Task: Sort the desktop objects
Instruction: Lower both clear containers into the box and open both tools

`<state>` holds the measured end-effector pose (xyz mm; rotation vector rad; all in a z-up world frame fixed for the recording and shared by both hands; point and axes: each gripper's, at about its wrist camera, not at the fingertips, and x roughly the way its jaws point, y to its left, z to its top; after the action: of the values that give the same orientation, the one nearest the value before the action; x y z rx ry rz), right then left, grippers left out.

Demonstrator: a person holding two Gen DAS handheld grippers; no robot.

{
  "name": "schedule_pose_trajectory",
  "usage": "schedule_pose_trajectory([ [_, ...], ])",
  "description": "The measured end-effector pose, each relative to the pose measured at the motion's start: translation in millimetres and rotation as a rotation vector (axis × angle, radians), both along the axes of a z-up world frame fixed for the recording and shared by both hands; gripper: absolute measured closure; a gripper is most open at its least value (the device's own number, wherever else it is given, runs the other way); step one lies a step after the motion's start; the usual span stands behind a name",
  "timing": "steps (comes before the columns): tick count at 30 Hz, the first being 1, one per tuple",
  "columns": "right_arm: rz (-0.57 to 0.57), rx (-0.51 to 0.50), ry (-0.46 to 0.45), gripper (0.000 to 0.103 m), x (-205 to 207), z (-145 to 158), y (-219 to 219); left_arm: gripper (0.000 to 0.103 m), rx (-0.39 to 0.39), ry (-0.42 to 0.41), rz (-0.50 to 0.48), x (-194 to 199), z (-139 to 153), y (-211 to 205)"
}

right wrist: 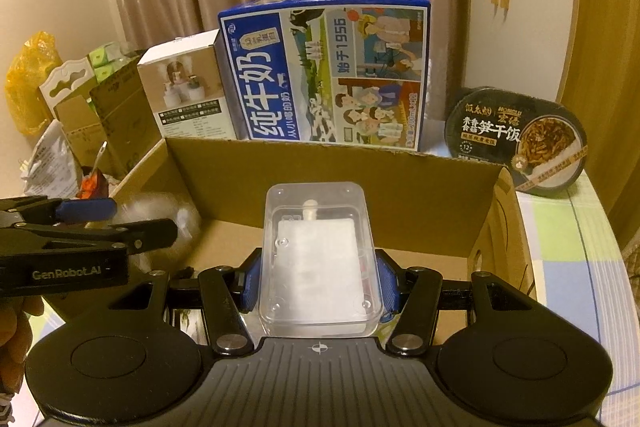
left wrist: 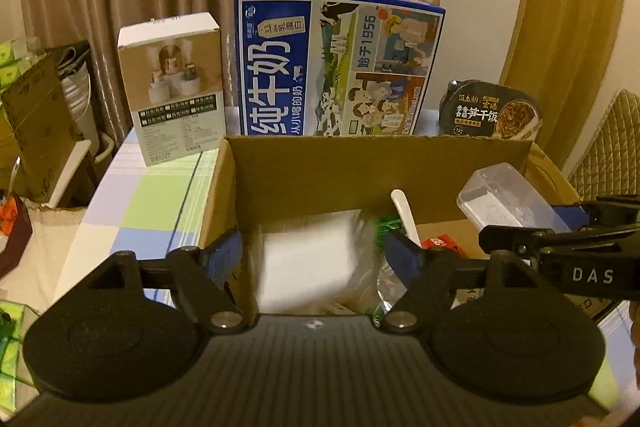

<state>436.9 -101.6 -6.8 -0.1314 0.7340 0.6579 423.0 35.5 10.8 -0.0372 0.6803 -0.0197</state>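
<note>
One gripper around clear case

My right gripper had open floor ahead in the cardboard box; my left gripper faced clutter, and the milk carton blocked beyond.

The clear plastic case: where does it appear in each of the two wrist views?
Left wrist view: the clear plastic case is at the right, above the cardboard box.
Right wrist view: the case is at the centre, clamped in the right hand-held gripper.
Shared landmark: the blue milk carton behind the box.
</note>
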Motion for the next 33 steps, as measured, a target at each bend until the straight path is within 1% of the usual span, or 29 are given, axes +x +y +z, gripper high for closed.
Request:
schedule_pose_trajectory([
  [20,0.009,0.004,0.008,0.05,-4,-6,8,0.028,0.01,-0.011,0.023,-4,5,6],
  [23,0.024,0.018,0.017,0.05,-2,-6,11,0.028,0.014,-0.012,0.024,-4,6,6],
  [24,0.033,0.024,0.018,0.046,-1,-6,13,0.028,0.014,-0.012,0.025,-4,5,6],
  [25,0.034,0.022,0.014,0.038,-1,-6,14,0.028,0.015,-0.012,0.026,-4,5,6],
  [26,0.026,0.02,0.005,0.022,-1,-6,13,0.028,0.017,-0.012,0.028,-4,5,6],
  [27,0.017,0.028,-0.005,0.019,-2,-5,12,0.028,0.018,-0.012,0.029,-4,5,7],
  [33,0.015,0.011,0.007,0.019,0,-9,11,0.023,0.02,-0.014,0.049,-5,5,10],
])
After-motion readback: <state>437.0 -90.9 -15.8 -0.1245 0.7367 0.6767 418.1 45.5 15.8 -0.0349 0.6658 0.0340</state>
